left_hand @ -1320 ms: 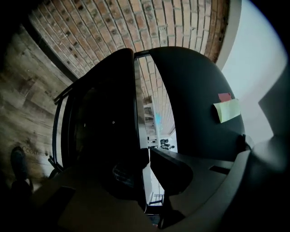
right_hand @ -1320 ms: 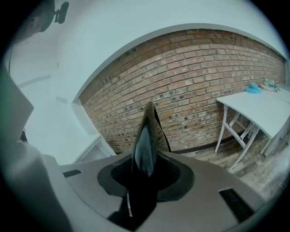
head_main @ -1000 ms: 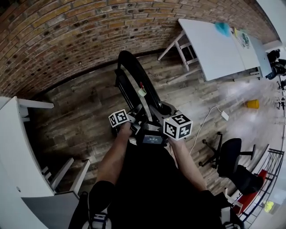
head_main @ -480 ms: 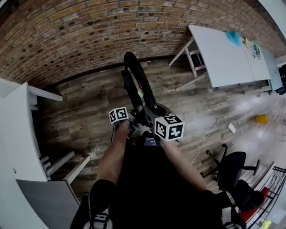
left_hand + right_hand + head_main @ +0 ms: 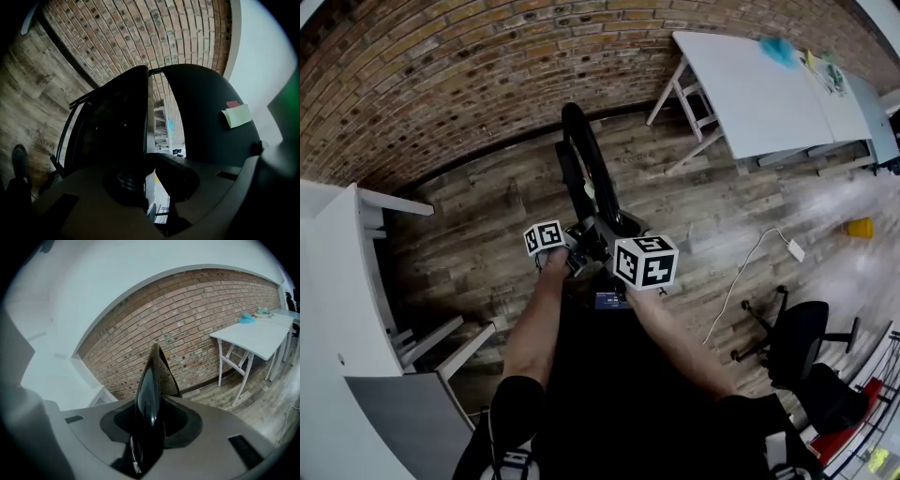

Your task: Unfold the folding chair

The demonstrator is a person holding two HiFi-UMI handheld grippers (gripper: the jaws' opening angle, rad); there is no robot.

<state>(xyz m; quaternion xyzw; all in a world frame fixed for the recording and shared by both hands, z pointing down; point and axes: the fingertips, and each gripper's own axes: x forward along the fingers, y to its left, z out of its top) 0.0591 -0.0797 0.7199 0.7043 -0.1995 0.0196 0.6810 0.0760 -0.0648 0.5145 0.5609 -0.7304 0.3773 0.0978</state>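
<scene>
Folded black folding chair (image 5: 586,178) stands edge-on at centre on the wood floor (image 5: 487,234), its top towards 12 o'clock. Left gripper (image 5: 574,255) jaws clench its panel edge. Right gripper (image 5: 609,251) jaws, just widening, grasp its glossy rim. Brick wall (image 5: 487,75) borders 12, a white worktop (image 5: 759,94) stands at 2, and there is open floor at 3.

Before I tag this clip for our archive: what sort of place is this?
Likely an office or workshop-like studio: a brick wall, a white trestle table, and a black swivel office chair on wood-plank flooring.
</scene>
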